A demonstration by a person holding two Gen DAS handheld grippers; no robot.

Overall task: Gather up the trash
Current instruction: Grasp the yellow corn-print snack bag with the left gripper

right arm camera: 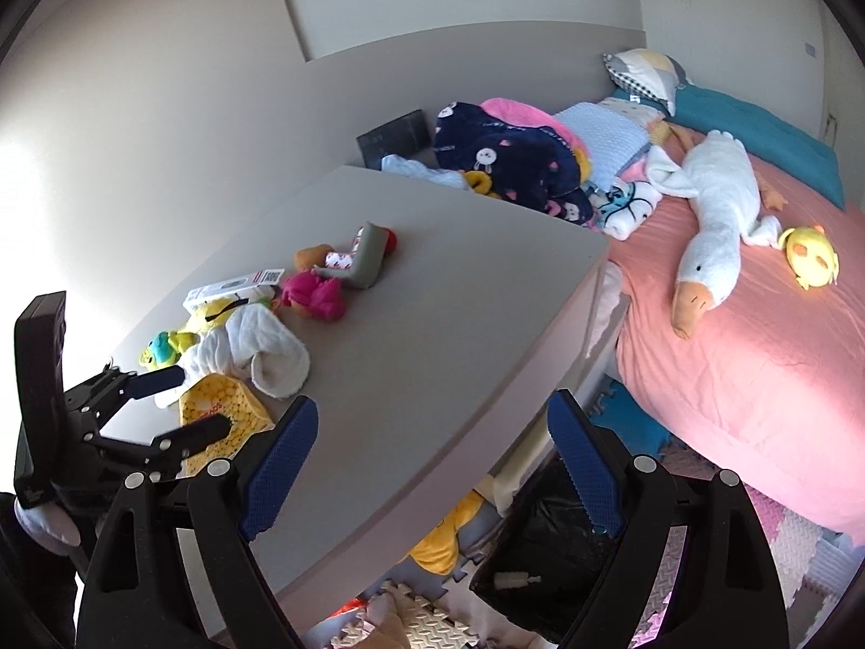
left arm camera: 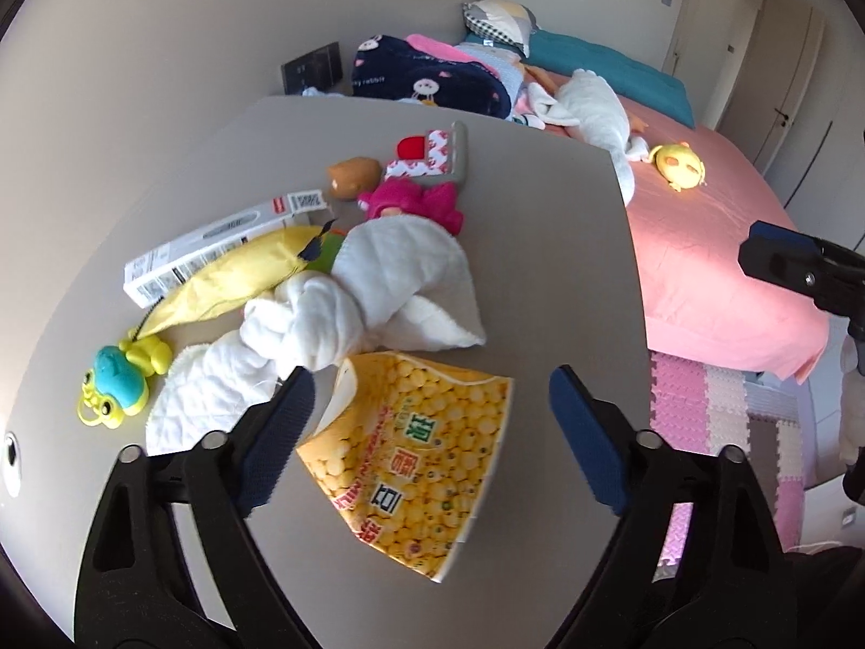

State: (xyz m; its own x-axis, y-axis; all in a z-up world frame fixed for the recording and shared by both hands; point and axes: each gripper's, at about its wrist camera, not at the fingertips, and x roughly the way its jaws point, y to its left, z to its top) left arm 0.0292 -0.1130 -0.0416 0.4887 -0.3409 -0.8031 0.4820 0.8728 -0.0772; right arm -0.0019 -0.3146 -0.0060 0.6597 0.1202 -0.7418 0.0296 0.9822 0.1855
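Left wrist view: left tongs spread wide around yellow snack bag; right tongs spread, empty.

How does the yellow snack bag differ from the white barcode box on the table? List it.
The yellow snack bag is crumpled and printed with yellow balls; the white barcode box is rigid, long and mostly white and grey.
The bag lies between the open fingers of the left gripper; the box lies farther back, partly under a yellow banana plush.
Both rest on the table.

The yellow snack bag — crumpled, printed with pale round balls and red lettering — lies flat on the grey table, its far edge touching a white cloth.
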